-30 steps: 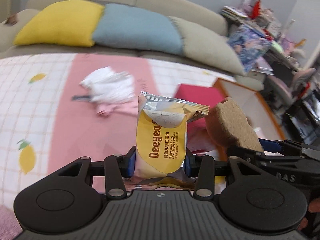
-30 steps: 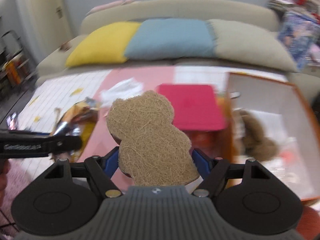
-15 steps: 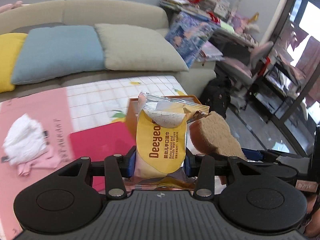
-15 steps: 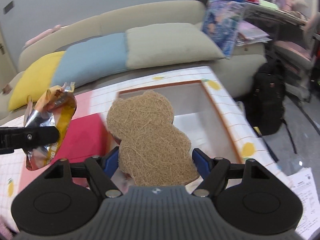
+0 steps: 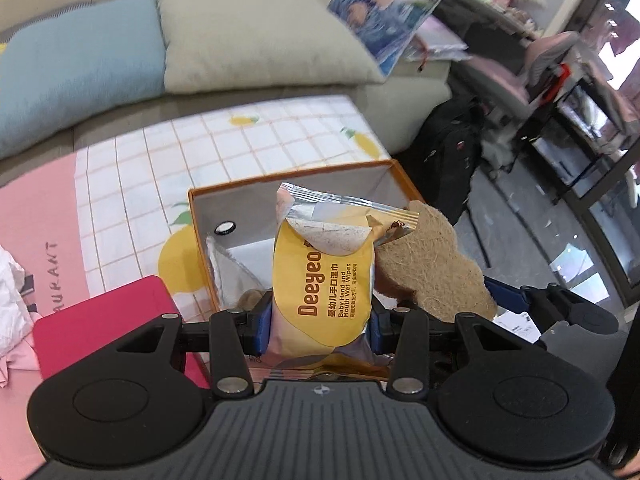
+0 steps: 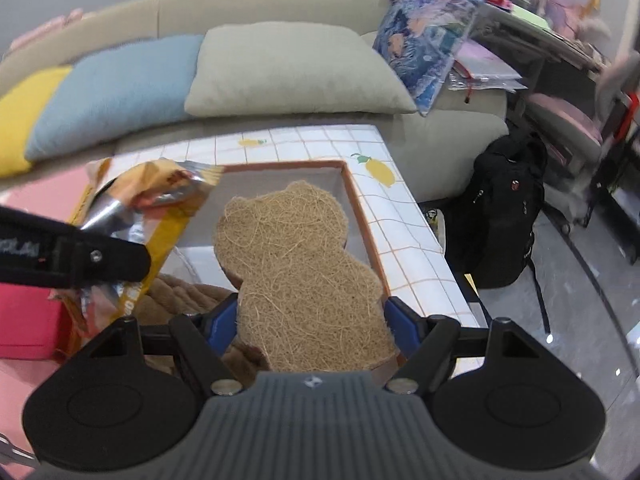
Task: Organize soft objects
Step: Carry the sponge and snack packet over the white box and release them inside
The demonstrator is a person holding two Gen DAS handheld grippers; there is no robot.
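My left gripper (image 5: 318, 320) is shut on a yellow pack of baby wet wipes (image 5: 324, 276), held upright over the orange-rimmed storage box (image 5: 288, 178). My right gripper (image 6: 312, 314) is shut on a tan bear-shaped loofah sponge (image 6: 304, 276), which hangs over the same box (image 6: 360, 216). In the right wrist view the wipes pack (image 6: 156, 216) and a left finger (image 6: 72, 258) show at the left. The sponge (image 5: 432, 264) sits just right of the pack in the left wrist view. A brown plush item (image 6: 180, 300) lies inside the box.
A red flat case (image 5: 100, 320) lies left of the box on the lemon-print tablecloth (image 5: 240, 148). White and pink cloths (image 5: 12, 292) lie at far left. Behind is a sofa with blue (image 5: 80, 60) and beige cushions (image 5: 256, 36). A black backpack (image 6: 508, 216) stands on the floor right.
Both grippers have swung right across the table, from over the pink mat and cloths to above the orange box. Their holds on the wipes pack and the sponge are unchanged.
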